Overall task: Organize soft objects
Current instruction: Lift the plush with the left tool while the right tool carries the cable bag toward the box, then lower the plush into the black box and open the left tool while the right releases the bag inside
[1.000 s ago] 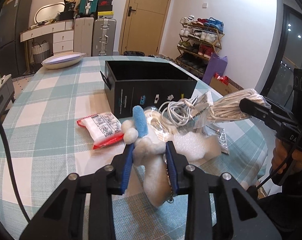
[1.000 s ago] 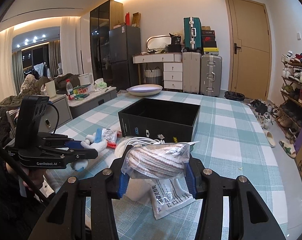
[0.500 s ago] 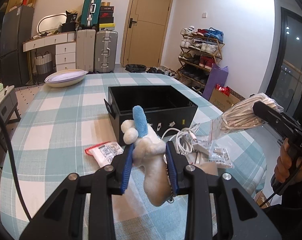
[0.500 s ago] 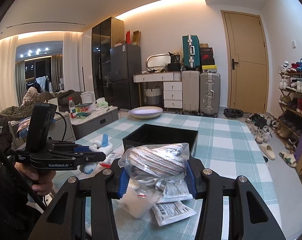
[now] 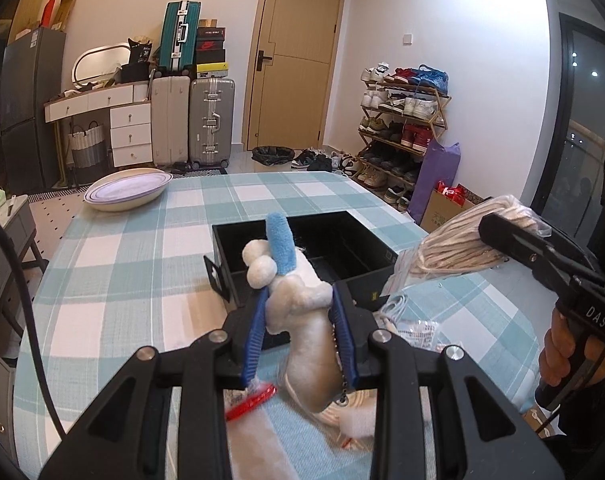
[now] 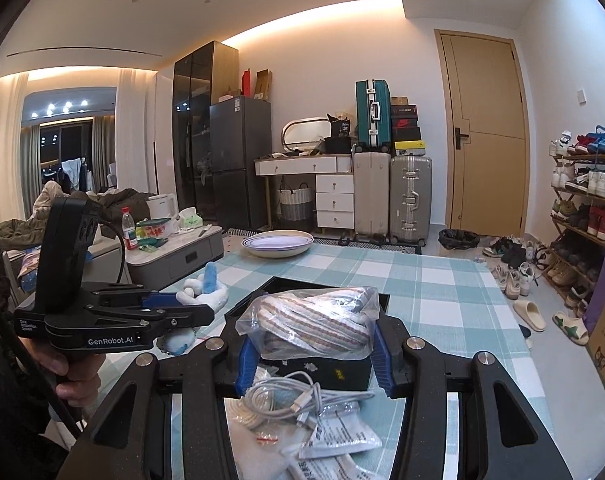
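Note:
My left gripper (image 5: 300,312) is shut on a white plush toy (image 5: 298,300) with a blue ear, held in the air in front of the black open box (image 5: 326,248). In the right wrist view the same left gripper (image 6: 206,312) sits at the left with the plush toy (image 6: 204,290) sticking out of it. My right gripper (image 6: 310,344) is shut on a clear bag of striped cloth (image 6: 314,320), lifted above the near wall of the black box (image 6: 326,372). In the left wrist view that bag of striped cloth (image 5: 454,252) hangs to the right of the box.
On the checked tablecloth (image 5: 122,260) below lie white cables (image 6: 286,400), printed sachets (image 6: 338,436) and a red-edged packet (image 5: 250,400). A shallow white bowl (image 5: 126,190) stands at the table's far side. Suitcases (image 6: 390,196), a drawer unit and a shoe rack (image 5: 402,120) line the room.
Both grippers have risen off the table with their loads. The plush toy and the bagged cloth now hang higher, level with the box's rim, and the loose items have dropped lower in view.

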Available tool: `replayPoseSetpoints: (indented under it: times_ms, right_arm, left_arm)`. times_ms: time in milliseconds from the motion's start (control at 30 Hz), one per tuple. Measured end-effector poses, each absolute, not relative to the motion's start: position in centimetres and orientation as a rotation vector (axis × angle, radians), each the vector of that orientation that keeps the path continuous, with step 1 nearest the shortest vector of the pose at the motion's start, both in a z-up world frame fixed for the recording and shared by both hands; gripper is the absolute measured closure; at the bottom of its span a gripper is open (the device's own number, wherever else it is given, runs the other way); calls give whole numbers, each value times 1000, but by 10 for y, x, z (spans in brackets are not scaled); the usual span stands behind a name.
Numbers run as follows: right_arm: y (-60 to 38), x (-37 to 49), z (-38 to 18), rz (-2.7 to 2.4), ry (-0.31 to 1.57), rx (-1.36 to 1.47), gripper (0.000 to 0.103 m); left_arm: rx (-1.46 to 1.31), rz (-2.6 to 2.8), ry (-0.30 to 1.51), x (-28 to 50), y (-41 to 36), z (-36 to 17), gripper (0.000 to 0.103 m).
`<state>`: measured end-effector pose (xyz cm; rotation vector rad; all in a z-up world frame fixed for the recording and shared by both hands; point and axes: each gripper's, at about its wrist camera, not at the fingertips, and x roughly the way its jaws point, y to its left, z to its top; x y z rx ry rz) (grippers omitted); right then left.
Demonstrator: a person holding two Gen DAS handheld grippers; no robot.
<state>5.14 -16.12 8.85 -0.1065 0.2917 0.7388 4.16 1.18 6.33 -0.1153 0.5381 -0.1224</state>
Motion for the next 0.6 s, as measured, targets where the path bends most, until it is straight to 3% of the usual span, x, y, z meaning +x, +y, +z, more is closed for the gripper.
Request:
replayPoseSetpoints:
  times_ms: [600]
  right_arm:
    - [-122, 113, 92, 707, 353, -135, 56]
  left_arm:
    - [-136, -77, 551, 85, 26, 68, 72]
